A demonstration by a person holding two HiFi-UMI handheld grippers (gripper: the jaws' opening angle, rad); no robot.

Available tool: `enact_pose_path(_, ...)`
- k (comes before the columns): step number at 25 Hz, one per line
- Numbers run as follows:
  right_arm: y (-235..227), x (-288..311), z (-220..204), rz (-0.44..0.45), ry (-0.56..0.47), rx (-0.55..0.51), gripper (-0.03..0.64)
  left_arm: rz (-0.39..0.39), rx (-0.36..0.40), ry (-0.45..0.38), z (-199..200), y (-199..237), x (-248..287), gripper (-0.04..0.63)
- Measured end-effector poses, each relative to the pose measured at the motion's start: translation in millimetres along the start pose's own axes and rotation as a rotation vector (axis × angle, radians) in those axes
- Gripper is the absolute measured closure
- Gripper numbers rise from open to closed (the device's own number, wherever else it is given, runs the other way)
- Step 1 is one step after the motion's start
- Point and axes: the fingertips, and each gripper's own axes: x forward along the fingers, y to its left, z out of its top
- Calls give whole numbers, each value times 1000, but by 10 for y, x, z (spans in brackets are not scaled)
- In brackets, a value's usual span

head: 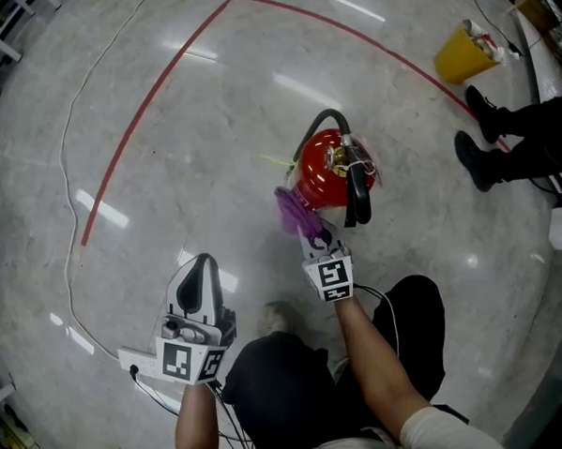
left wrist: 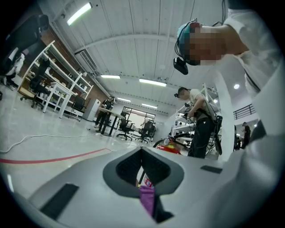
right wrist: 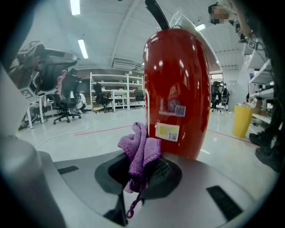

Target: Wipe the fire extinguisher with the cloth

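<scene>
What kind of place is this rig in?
Probably an open lab or workshop hall: a polished pale stone floor marked with a curved red tape line, white metal shelving racks, and black wheeled office chairs around the edges.

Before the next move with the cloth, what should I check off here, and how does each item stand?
1. Cloth clamped in the right gripper: ok.
2. Fire extinguisher standing upright: ok.
3. Cloth pressed against the red body: cannot tell; it sits right beside the lower side.
4. Left gripper steadying the fire extinguisher: not ok; it is shut, empty and held well away from it.
5. Bystander's boots clear of the fire extinguisher: ok.
</scene>
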Motion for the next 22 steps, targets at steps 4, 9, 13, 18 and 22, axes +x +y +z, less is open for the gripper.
enact_pose_path(4,-51,137,-274,-27,27,23,568,-10,-11,7,-81,33,24,591)
enact_pose_path(9,-29,254,-585,-30,79,62,568,-11,-21,19,-163,87,56,591)
enact_pose_path(13,-45,309,-759,-29,115,67,568,-11,-30,20,-198,140,128,591)
enact_pose_path(18,-81,395,-873,-29,135,72,568,-21,-31,32,-317,186,246,591)
enact_pose_path(22,-65,452,-970,-19,161,69,568,-33,-25,35,-368,168,336,591)
